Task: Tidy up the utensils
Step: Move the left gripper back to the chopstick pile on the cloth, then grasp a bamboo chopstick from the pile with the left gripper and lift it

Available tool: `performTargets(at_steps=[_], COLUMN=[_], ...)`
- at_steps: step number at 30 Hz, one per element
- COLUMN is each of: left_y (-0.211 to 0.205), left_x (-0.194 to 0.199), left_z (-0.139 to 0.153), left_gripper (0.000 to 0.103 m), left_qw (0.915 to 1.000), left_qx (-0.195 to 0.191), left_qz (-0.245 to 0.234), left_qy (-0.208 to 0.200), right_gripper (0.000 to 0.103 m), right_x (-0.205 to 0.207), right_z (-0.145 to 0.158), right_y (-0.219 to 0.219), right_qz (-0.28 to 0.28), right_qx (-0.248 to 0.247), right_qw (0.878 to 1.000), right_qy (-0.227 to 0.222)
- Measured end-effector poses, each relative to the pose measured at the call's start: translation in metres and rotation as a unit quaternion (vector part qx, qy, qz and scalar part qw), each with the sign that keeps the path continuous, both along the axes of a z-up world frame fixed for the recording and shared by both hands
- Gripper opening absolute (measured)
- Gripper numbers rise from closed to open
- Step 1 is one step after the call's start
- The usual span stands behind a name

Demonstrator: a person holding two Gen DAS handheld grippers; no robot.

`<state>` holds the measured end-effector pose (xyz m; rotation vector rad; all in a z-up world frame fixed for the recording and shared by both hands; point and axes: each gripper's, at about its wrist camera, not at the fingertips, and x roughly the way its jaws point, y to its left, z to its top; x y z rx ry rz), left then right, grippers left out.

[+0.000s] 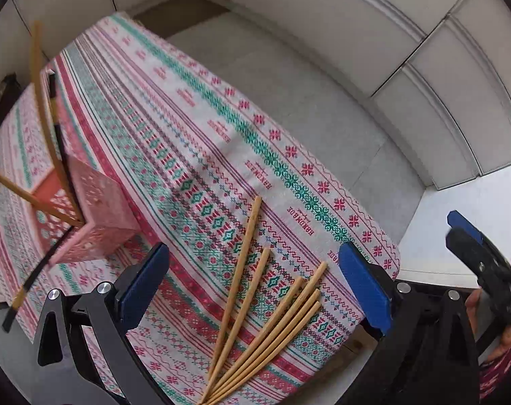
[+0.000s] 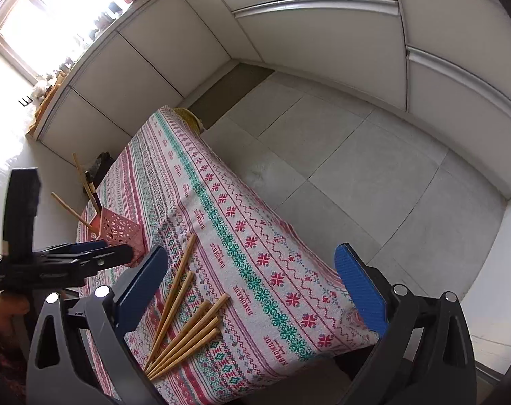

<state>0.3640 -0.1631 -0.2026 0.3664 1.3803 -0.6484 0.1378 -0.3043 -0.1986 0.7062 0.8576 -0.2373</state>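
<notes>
Several wooden chopsticks (image 1: 265, 314) lie fanned out on the patterned tablecloth (image 1: 194, 128) near its front edge. My left gripper (image 1: 253, 287) hovers open just above them, one blue pad on either side and nothing held. A pink perforated holder (image 1: 100, 212) stands to the left with two wooden chopsticks and a black one leaning in it. In the right wrist view the same loose chopsticks (image 2: 188, 317) lie left of centre between the fingers of my open right gripper (image 2: 252, 290), and the pink holder (image 2: 120, 233) sits beyond them. The right gripper (image 1: 458, 233) shows at the right edge.
The table's right edge drops to a grey tiled floor (image 2: 340, 155), with white cabinets (image 2: 323, 33) along the walls. A yellow object (image 2: 188, 118) peeks out past the table's far end. A dark item (image 1: 2, 101) sits beyond the far left side. A hand (image 1: 498, 330) holds the right gripper.
</notes>
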Motion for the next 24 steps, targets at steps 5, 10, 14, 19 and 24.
performTargets(at_steps=[5,10,14,19,24], left_y=[-0.034,-0.045,-0.048,-0.055,-0.041], left_x=[0.017,0.021,0.022,0.019,0.016], left_z=[-0.055,-0.085,-0.094,-0.098,-0.09], left_gripper=[0.045,0.042,0.036,0.016,0.008], left_qw=[0.996,0.9926,0.9917,0.9899,0.9931], left_qx=[0.053,0.089,0.099,0.122,0.105], left_qz=[-0.025,-0.037,-0.041,-0.057,-0.046], left_qy=[0.067,0.074,0.07,0.046,0.022], right_gripper=[0.096,0.096,0.096,0.096,0.096], right_x=[0.004,0.008,0.009,0.012,0.016], right_z=[-0.008,-0.014,-0.016,-0.017,-0.02], right_y=[-0.007,-0.017,-0.019,-0.017,-0.015], right_qz=[-0.001,-0.003,-0.003,0.0,0.002], right_qx=[0.038,0.07,0.074,0.071,0.076], right_qw=[0.999,0.997,0.997,0.997,0.997], right_qy=[0.005,0.012,0.015,0.017,0.025])
